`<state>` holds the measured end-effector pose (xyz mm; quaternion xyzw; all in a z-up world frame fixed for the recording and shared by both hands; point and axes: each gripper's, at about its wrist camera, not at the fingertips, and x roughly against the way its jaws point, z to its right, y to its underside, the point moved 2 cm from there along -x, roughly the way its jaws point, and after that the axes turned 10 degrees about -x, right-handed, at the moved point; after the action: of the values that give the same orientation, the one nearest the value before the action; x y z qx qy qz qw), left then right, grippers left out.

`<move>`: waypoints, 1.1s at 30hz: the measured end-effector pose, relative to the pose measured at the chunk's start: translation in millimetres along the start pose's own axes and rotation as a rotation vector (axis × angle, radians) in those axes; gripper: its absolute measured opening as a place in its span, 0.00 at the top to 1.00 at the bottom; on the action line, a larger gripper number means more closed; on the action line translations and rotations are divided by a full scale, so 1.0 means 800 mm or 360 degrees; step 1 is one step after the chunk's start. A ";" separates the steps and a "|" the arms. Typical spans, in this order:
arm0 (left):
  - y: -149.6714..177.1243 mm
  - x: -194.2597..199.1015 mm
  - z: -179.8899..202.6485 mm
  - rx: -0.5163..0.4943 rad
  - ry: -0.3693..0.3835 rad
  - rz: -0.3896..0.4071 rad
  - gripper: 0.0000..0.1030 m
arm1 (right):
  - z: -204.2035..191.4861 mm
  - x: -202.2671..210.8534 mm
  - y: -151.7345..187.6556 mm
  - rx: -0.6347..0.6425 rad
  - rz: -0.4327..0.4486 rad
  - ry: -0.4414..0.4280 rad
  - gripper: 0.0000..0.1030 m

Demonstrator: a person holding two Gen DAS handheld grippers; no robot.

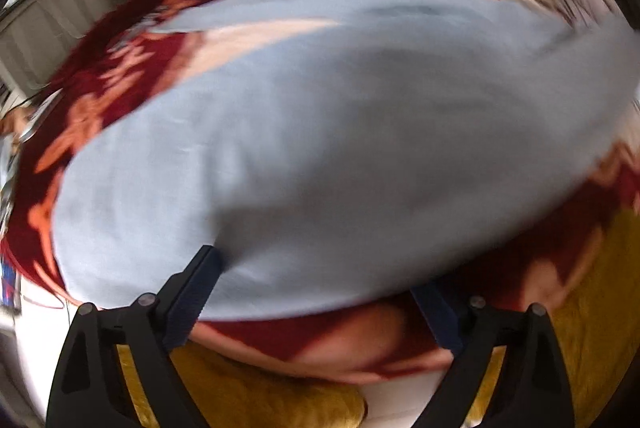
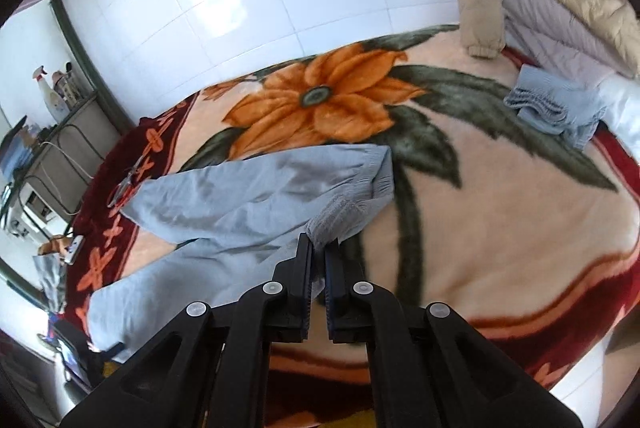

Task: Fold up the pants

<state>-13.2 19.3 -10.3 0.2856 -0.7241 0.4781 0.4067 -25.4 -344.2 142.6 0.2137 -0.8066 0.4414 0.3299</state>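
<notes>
The right tongs (image 2: 319, 242) are clenched on the pants' (image 2: 224, 212) waistband, just ahead of their tips. The left tongs (image 1: 316, 276) gape, pants draped between them. Lift evenly, keeping the fabric taut.

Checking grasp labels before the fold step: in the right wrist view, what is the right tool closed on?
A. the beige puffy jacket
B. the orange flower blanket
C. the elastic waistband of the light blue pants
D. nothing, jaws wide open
C. The right tool has its jaws nearly together with the gathered elastic waistband of the light blue pants pinched at their tips, above the floral blanket.
</notes>
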 end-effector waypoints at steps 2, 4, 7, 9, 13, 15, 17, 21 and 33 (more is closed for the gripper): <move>-0.002 -0.004 -0.019 0.0095 -0.0005 0.0023 0.12 | 0.004 0.001 0.004 -0.0039 -0.0014 -0.0007 0.94; -0.003 -0.005 -0.034 0.0138 0.0037 0.0056 0.24 | 0.008 0.002 0.008 -0.0057 -0.0015 -0.0003 0.94; -0.002 0.012 -0.047 0.0163 0.0117 0.0169 0.78 | 0.013 0.007 0.019 -0.0067 -0.0007 0.0024 0.94; -0.005 0.023 -0.057 0.0234 0.0233 0.0197 0.89 | 0.019 0.010 0.025 -0.0083 -0.0005 0.0035 0.94; -0.003 0.067 -0.072 0.0289 0.0344 0.0326 0.94 | 0.033 0.019 0.045 -0.0135 -0.0008 0.0029 0.94; 0.000 0.087 -0.076 0.0289 0.0384 0.0359 0.95 | 0.041 0.022 0.058 -0.0151 -0.0024 0.0021 0.94; 0.010 0.112 -0.077 0.0279 0.0406 0.0394 0.95 | 0.048 0.023 0.073 -0.0161 -0.0047 0.0024 0.94; 0.026 0.145 -0.075 0.0250 0.0411 0.0416 0.95 | 0.061 0.025 0.093 -0.0211 -0.0067 0.0015 0.94; -0.001 0.114 -0.066 0.0210 0.0392 0.0353 0.96 | 0.059 0.007 0.084 -0.0241 -0.0083 -0.0036 0.94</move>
<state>-42.1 65.4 79.7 0.1693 -0.6631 0.5979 0.4174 -88.4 -350.3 89.9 0.2141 -0.8355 0.3679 0.3473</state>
